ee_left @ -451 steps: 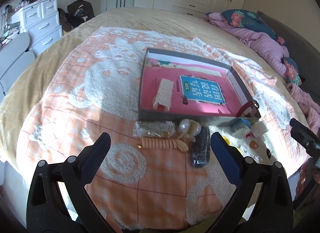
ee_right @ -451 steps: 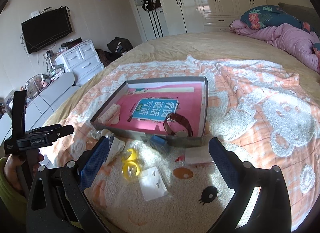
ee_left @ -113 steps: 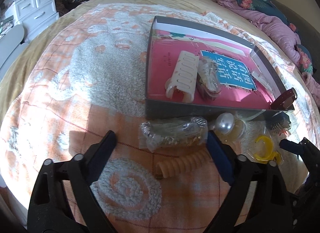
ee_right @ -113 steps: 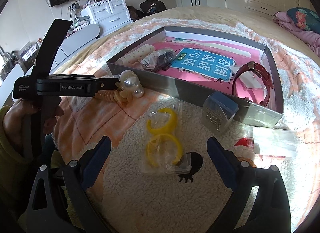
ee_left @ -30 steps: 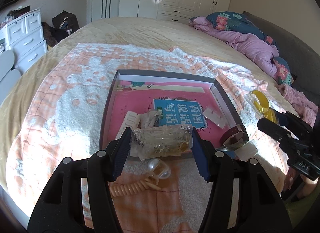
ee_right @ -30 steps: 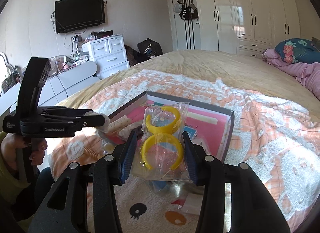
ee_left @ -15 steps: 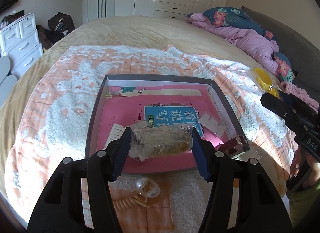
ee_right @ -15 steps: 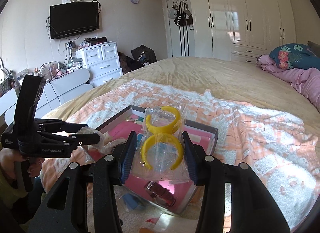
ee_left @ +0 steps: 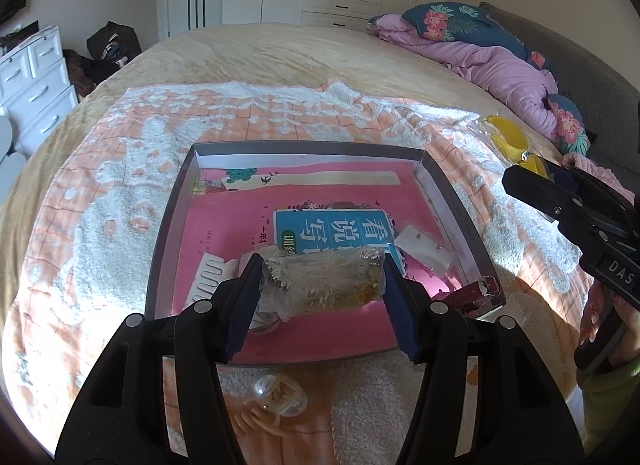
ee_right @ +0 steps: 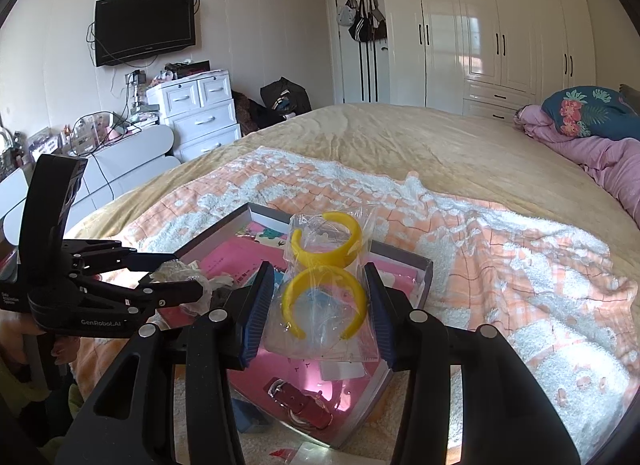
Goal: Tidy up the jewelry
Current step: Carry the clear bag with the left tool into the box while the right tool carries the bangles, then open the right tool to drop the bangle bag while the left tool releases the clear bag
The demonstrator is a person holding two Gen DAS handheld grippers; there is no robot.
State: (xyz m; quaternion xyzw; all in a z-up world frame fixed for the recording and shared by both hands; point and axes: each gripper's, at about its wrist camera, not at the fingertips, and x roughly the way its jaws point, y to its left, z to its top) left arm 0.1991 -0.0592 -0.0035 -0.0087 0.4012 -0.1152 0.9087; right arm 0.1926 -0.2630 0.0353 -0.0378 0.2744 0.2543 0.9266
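- A second ago the left gripper (ee_left: 322, 285) hung over the near wall of the tray (ee_left: 172, 201), with the pearl clip (ee_left: 280, 393) seen between its arms. Now it is above the pink floor inside the tray, and the clip lies on the blanket (ee_left: 100, 225) below the tray's near wall.
- It still pinches the same clear bag (ee_left: 320, 283) of small shiny things — one pad on each short end.
- The right gripper (ee_right: 320, 305) has moved too. A second ago only the tray's far half showed past it. Now the tray's near corner and the red strap (ee_right: 300, 405) sit under it.
- It still squeezes the bag of yellow rings (ee_right: 324, 285), one pad on each side.
- Nothing has been let go since then — both bags are held up in the air over the tray.
- The clear bag's long side runs left to right in the left view, flat across the jaws.
- The ring bag stands up tall. Its long side runs up and away from the jaws, and its top leans toward the far end of the bed (ee_right: 400, 137).
- The top ring opens upward. The bottom ring opens downward. They touch back to back.
- In the tray lie a white comb clip (ee_left: 208, 285), a blue label (ee_left: 332, 229) and a small white card (ee_left: 424, 251).
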